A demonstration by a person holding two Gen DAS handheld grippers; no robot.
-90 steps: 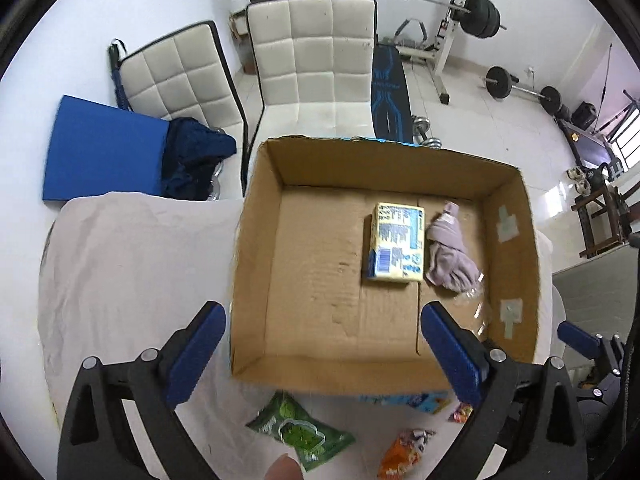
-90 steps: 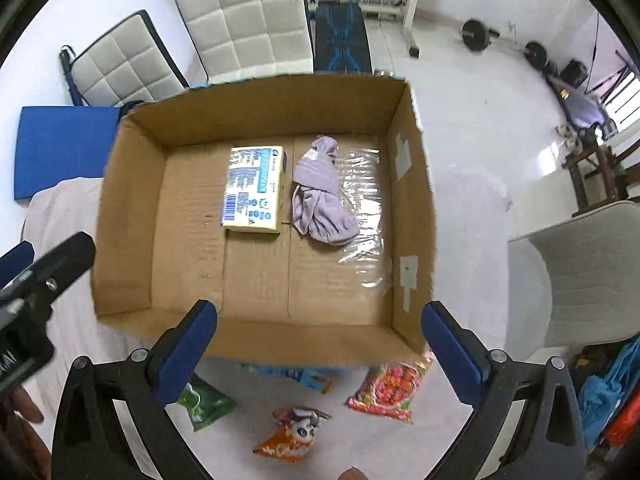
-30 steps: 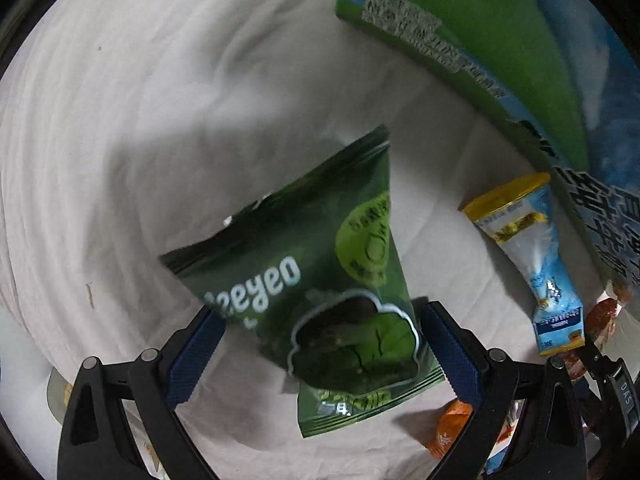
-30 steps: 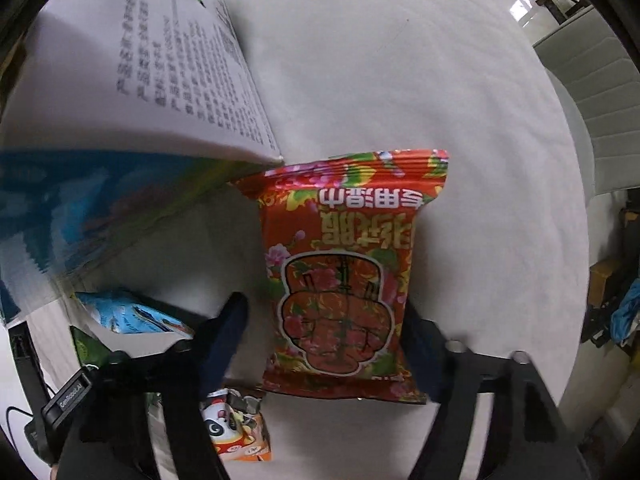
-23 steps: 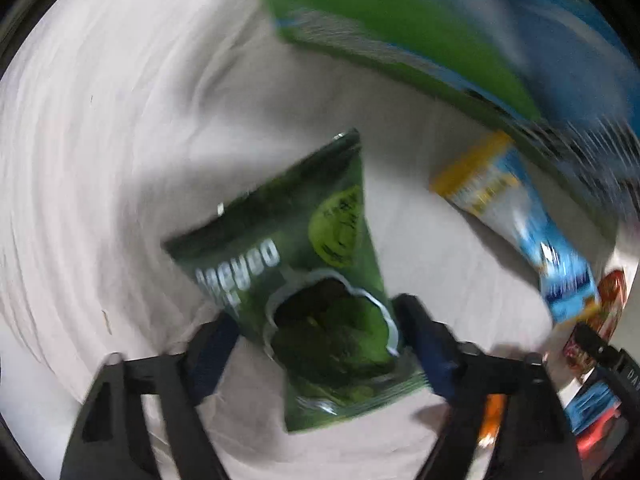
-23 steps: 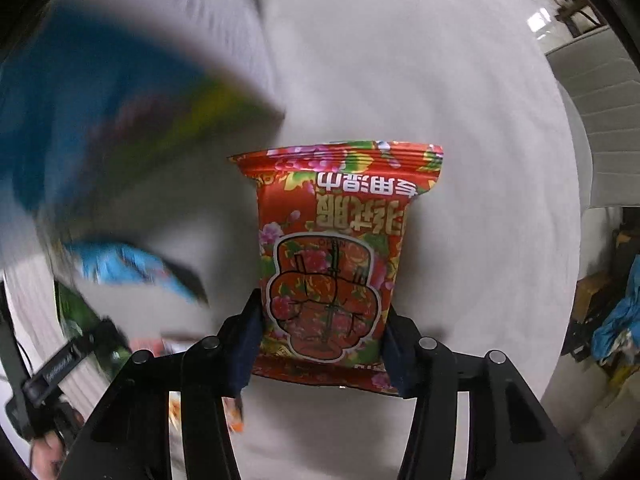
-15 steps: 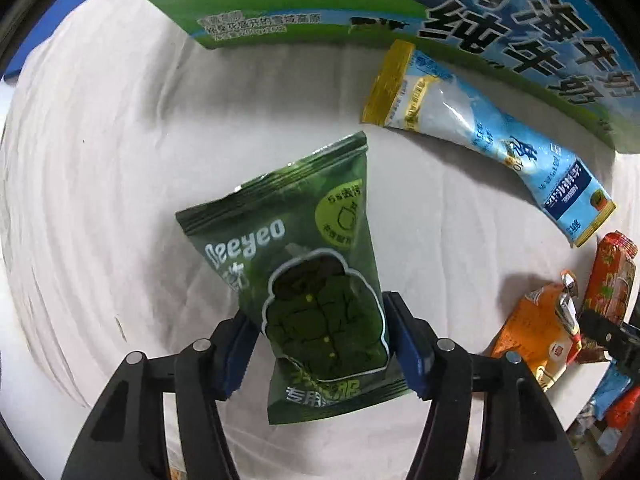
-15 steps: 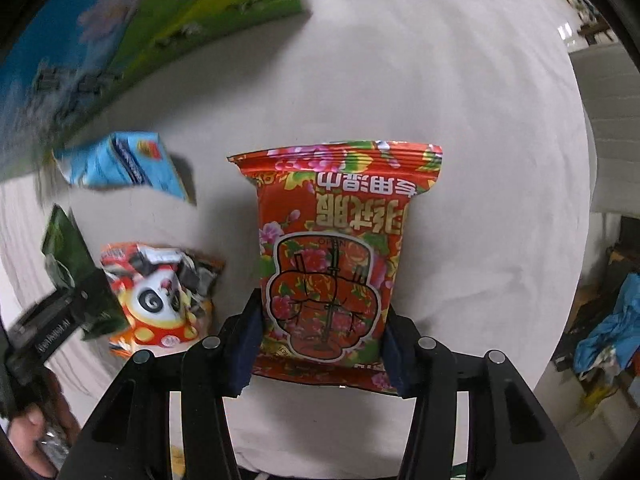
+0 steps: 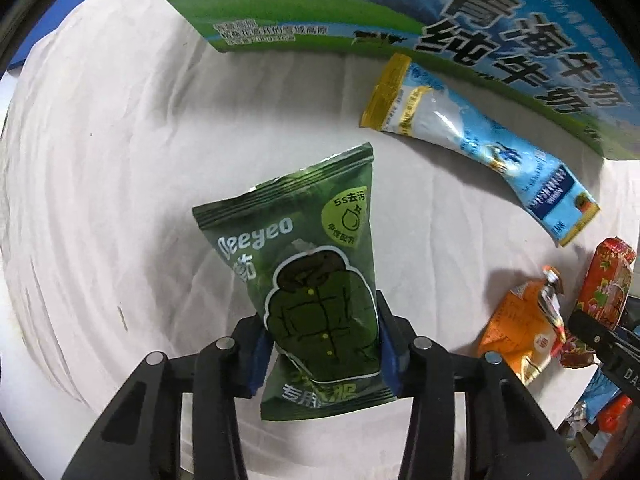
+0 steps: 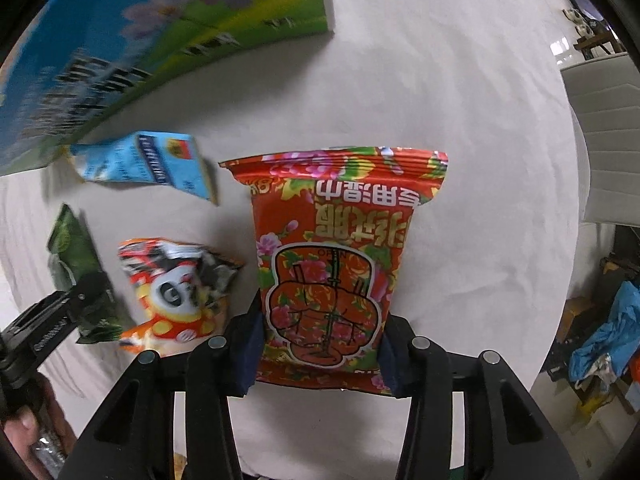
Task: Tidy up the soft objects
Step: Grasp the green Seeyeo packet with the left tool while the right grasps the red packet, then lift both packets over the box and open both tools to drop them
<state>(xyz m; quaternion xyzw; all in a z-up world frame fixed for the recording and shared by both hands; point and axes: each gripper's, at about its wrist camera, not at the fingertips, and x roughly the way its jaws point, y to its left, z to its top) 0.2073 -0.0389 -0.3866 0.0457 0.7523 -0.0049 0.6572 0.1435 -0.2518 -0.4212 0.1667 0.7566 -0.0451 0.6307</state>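
Note:
My left gripper (image 9: 320, 344) is shut on a dark green packet (image 9: 308, 276) printed with a jacket, held above the white cloth. My right gripper (image 10: 320, 348) is shut on a red flowered packet (image 10: 336, 264), also lifted off the cloth. The right gripper with the red packet (image 9: 608, 284) shows at the right edge of the left wrist view. The left gripper with the green packet (image 10: 76, 276) shows at the left of the right wrist view. The printed outer wall of the cardboard box (image 9: 400, 4) runs along the top in the left wrist view and at the top left in the right wrist view (image 10: 160, 36).
A light blue and yellow sachet (image 9: 480, 136) lies beside the box wall. An orange panda packet (image 10: 176, 288) lies between the grippers, also in the left wrist view (image 9: 520, 328). A white chair (image 10: 608, 132) stands past the table's right edge.
Both grippers closed on their packets and lifted them off the cloth. Over the last half second both rose further, and the box wall slid up and away in view.

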